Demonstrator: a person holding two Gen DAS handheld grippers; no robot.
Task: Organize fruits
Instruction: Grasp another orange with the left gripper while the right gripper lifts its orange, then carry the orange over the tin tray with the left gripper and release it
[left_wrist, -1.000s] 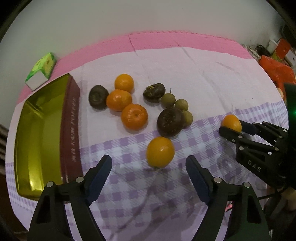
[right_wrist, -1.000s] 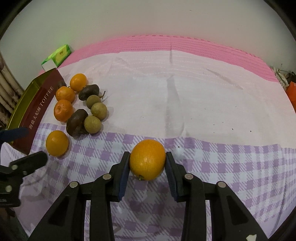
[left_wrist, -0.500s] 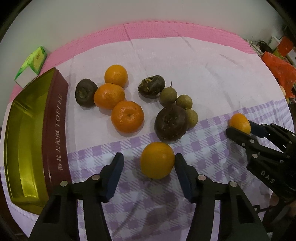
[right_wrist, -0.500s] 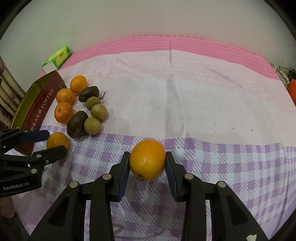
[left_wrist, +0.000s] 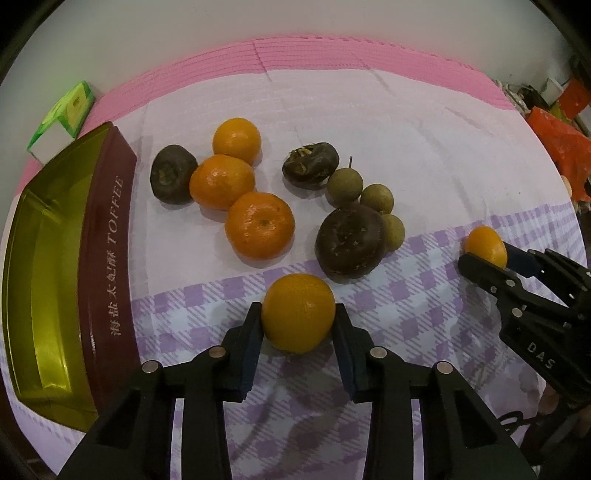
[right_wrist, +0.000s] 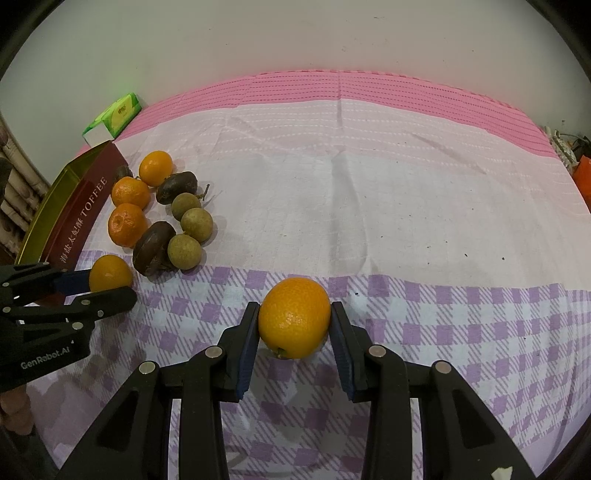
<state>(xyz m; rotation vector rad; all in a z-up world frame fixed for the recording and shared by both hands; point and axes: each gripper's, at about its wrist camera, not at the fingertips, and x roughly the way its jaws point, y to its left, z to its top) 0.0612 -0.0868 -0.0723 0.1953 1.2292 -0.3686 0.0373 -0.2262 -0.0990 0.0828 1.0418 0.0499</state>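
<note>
My left gripper (left_wrist: 297, 308) is shut on a small orange (left_wrist: 299, 325) that sits on the checked cloth. My right gripper (right_wrist: 294, 308) is shut on a larger orange (right_wrist: 294, 321), also low over the cloth. Each gripper shows in the other's view: the left gripper (right_wrist: 110, 284) at the left edge, the right gripper (left_wrist: 484, 258) at the right edge. Beyond the left gripper lie three mandarins (left_wrist: 259, 225), three dark brown fruits (left_wrist: 350, 240) and three small greenish-brown fruits (left_wrist: 344, 181). An open gold tin with a maroon "TOFFEE" wall (left_wrist: 110, 258) stands at the left, nothing inside it.
A green and white carton (left_wrist: 62, 114) lies behind the tin near the wall. Red and orange bags (left_wrist: 561, 147) pile up past the table's right edge. The cloth (right_wrist: 369, 184) covers a pink mat (right_wrist: 369, 88), with open cloth to the right of the fruit.
The left gripper's fingers have closed from wide apart onto the small orange, and the gripper has come nearer the fruit. The right gripper and its orange have stayed put.
</note>
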